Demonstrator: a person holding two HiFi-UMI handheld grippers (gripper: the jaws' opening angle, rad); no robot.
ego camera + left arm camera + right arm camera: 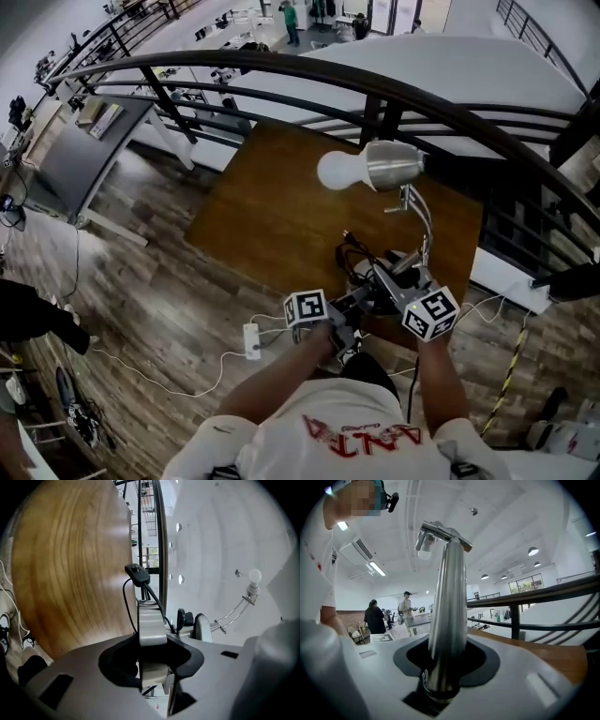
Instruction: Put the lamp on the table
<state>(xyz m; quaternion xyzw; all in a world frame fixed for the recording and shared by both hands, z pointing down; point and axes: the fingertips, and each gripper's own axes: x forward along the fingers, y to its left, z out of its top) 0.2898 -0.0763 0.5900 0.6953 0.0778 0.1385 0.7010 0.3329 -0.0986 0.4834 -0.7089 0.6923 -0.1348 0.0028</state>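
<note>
Free: left half and far edge of table point(262, 216), bare wood, open to reach. Blocked: lamp point(394, 164) and cord tangle point(354, 248) crowd the near edge toward the right corner. The railing point(281, 64) curves just behind the far edge. A power strip point(251, 339) and cable point(169, 380) lie on the floor beside the near edge.

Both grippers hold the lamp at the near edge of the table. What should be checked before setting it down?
1. Hold of the left gripper on the lamp base: ok, jaws clamp it.
2. Hold of the right gripper on the lamp stem: ok.
3. Bare table ahead: ok.
4. Whole lamp base over the table: cannot tell.
5. The cord free of the underside of the lamp base: cannot tell.
</note>
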